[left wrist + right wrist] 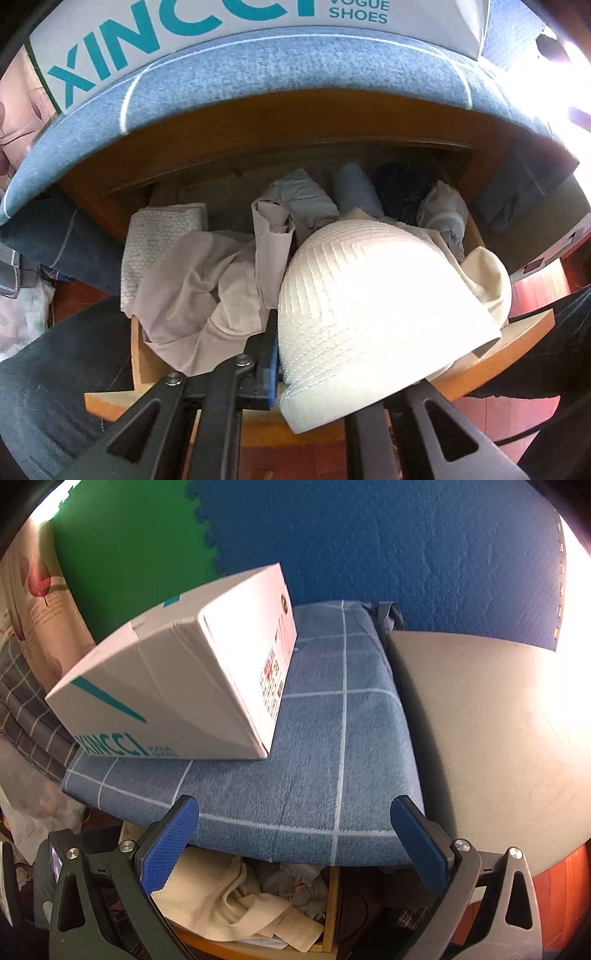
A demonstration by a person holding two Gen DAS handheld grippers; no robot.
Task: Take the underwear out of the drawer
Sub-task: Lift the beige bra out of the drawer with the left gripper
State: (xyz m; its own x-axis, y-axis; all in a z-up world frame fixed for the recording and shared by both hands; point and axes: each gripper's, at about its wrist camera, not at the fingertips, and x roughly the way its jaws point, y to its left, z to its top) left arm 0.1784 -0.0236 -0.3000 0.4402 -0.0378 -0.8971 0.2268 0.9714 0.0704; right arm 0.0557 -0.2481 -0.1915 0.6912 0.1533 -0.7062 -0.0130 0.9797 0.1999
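Observation:
In the left wrist view an open wooden drawer [524, 332] holds several folded and crumpled garments. My left gripper [325, 384] is shut on a cream ribbed piece of underwear [373, 302] and holds it over the drawer's front; its right finger is hidden behind the cloth. A beige garment [195, 291] lies crumpled at the drawer's left. My right gripper [295, 842] is open and empty above the blue checked cushion [314, 738]. The drawer [330, 904] with cream cloth [236, 901] shows below it.
A white XINCCI shoe box [177, 686] sits on the blue cushion [295, 81] above the drawer. A grey pad [498, 738] lies to the cushion's right. Blue and green foam mats [369, 546] cover the wall. My dark-trousered legs [48, 387] flank the drawer.

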